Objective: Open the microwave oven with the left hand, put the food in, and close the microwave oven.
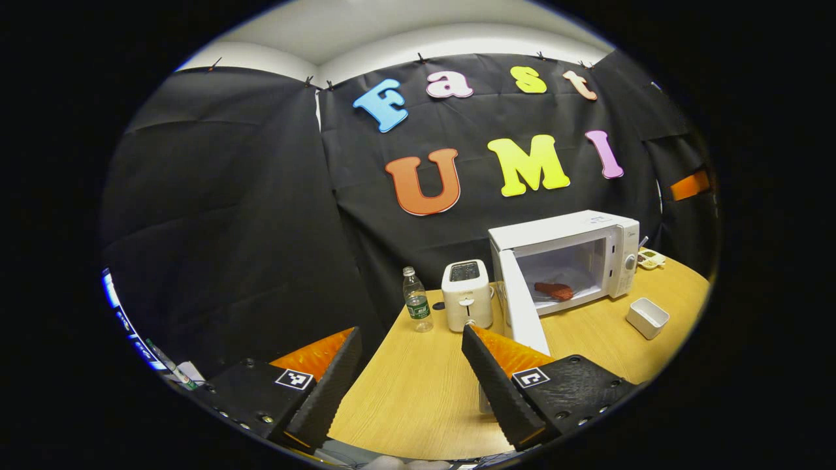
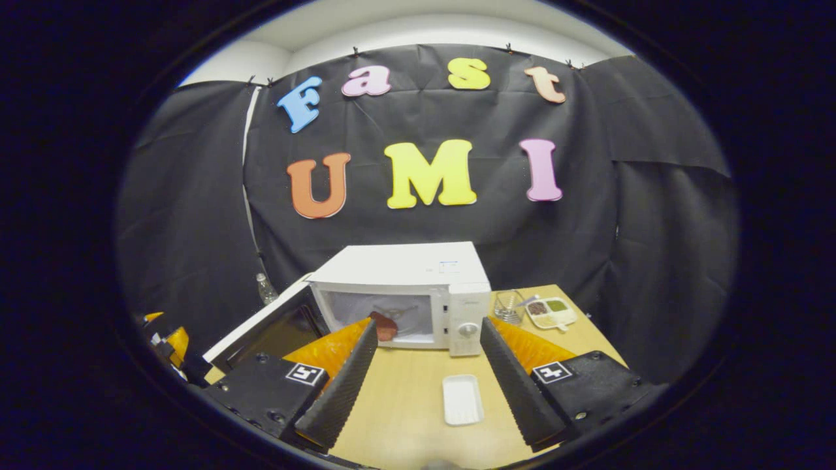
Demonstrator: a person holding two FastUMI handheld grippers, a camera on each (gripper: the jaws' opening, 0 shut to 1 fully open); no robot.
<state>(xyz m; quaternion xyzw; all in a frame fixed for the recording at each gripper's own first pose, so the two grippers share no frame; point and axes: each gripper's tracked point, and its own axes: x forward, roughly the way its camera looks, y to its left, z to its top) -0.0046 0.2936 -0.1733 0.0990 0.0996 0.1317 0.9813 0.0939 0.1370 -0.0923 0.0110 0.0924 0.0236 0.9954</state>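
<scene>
A white microwave (image 1: 591, 245) (image 2: 418, 274) stands at the back of the wooden table with its door (image 1: 522, 307) (image 2: 268, 329) swung wide open. A reddish piece of food (image 1: 554, 290) (image 2: 385, 325) lies inside the cavity. My left gripper (image 1: 410, 372) is open and empty, held over the table's near left part, well short of the door. My right gripper (image 2: 428, 378) is open and empty too, in front of the microwave, above a white rectangular tray (image 2: 462, 399) (image 1: 647, 318). Beyond the door's edge, the other gripper (image 2: 166, 346) shows at the far left of the right gripper view.
A white toaster (image 1: 466, 295) and a clear water bottle (image 1: 417, 300) (image 2: 264, 288) stand left of the microwave. A divided dish with food (image 2: 552, 312) (image 1: 650, 259) and a glass (image 2: 508, 305) sit to the microwave's right. The table (image 1: 418, 391) has bare wood near me.
</scene>
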